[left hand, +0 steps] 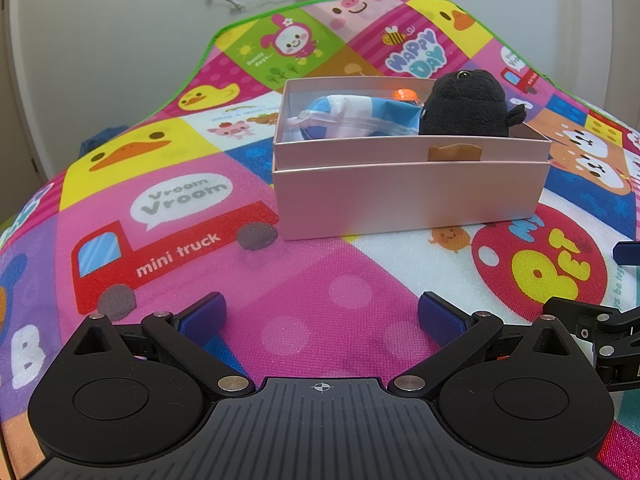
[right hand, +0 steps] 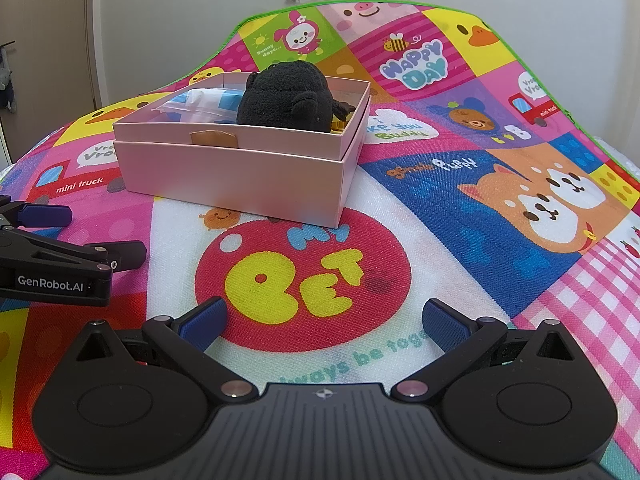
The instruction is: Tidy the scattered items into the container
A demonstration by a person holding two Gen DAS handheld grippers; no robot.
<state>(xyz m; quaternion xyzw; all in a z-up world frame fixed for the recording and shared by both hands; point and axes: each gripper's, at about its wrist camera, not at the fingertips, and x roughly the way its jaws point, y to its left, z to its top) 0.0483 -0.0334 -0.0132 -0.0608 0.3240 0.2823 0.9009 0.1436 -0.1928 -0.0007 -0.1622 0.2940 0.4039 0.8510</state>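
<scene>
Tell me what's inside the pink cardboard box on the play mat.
The pink cardboard box holds a black plush toy, a blue-and-white plastic packet, and something with an orange cap behind. A yellow item peeks beside the plush. Whatever lies beneath them is covered.

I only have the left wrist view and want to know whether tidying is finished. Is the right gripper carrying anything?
Observer: No. The right gripper is open with nothing between its fingers, above the red "My Pet" circle on the mat.
Operator: Is anything in the pink box hidden from me by the black plush?
Observer: Yes. At the box's right end, a small yellow-and-black thing lies beside the plush. I cannot tell what it is.
Operator: Any loose items on the mat right of the box?
Observer: None show there, only the printed puppies.
</scene>
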